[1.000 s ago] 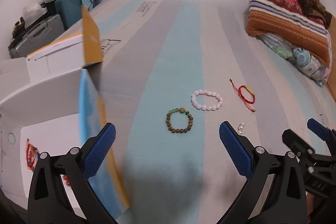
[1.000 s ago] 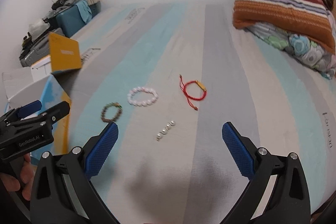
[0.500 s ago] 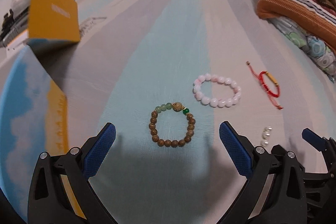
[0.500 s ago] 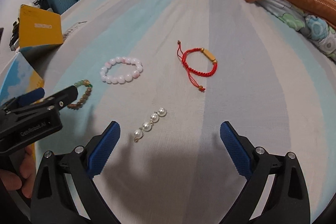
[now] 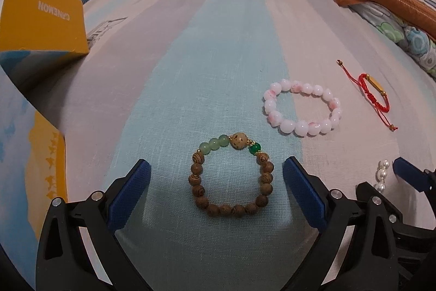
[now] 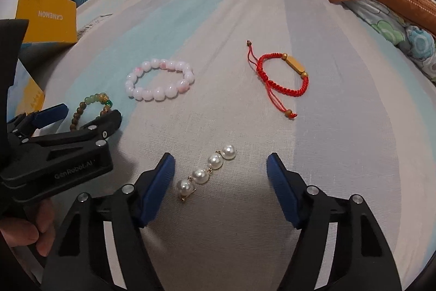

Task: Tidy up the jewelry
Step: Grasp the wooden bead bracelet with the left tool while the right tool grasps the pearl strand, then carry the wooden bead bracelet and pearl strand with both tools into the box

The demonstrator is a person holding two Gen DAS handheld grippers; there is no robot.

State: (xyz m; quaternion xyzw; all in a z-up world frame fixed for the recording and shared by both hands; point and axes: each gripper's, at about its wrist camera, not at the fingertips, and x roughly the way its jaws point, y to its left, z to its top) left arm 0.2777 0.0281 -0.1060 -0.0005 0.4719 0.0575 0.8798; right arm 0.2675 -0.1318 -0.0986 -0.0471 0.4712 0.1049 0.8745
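Bare sheet [image 5: 218, 45] (striped) beyond wooden bracelet [image 5: 231, 176].

Bedsheet [image 5: 218, 51] teal/grey/cream stripes; wood-bead bracelet [image 5: 230, 176] brown w/ green; bead bracelet [image 6: 159, 83] pink-white; cord bracelet [image 6: 283, 78] red/gold; box [image 5: 41, 18] yellow.

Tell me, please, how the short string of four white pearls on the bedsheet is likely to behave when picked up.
The short string of four white pearls has small gold links between the beads, so it will probably dangle limply. The round, glossy beads may slip from the jaws. It looks light, so a nudge would likely slide it across the striped bedsheet.
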